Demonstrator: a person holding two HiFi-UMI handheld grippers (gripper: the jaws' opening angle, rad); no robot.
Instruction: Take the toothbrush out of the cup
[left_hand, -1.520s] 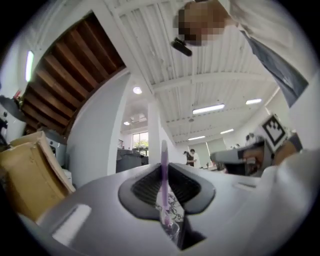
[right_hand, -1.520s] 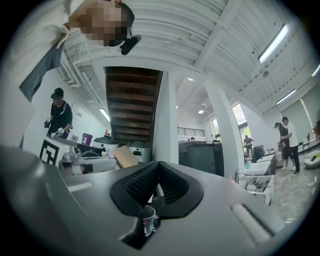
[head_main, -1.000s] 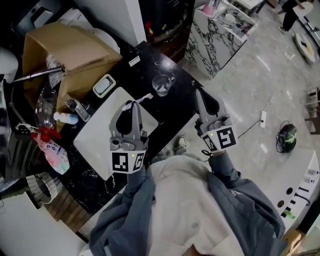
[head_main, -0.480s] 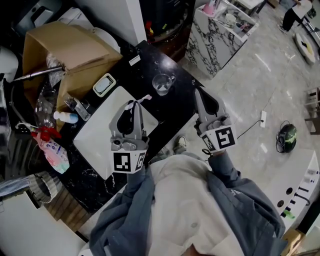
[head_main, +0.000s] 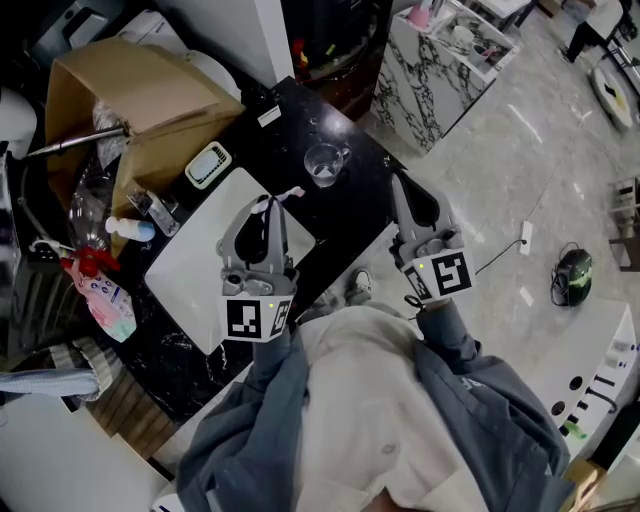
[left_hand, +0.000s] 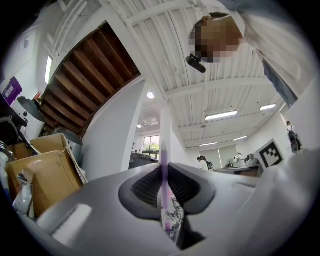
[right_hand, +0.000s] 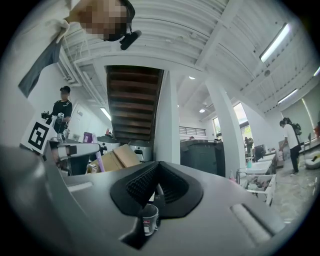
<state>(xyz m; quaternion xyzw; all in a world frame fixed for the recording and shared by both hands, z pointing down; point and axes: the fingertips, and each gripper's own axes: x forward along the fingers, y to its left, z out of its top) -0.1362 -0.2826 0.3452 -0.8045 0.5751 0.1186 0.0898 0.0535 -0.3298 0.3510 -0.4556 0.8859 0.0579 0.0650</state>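
Toothbrush (head_main: 286, 196) out of the cup (head_main: 323, 165), clamped in the left gripper (head_main: 268, 210).
Left fingers (left_hand: 145, 189) pinch its handle, with the head poking past the tips, near the cup but apart from it. Right gripper (head_main: 400, 190) fingers are pressed together, empty. Versus a second ago: grip, grippers and cup are unchanged.

Dim head view, bright fisheye gripper views, dark corners, blurred foreground

Cup (head_main: 323, 166) stands clear, cardboard box (head_main: 130, 100) well apart
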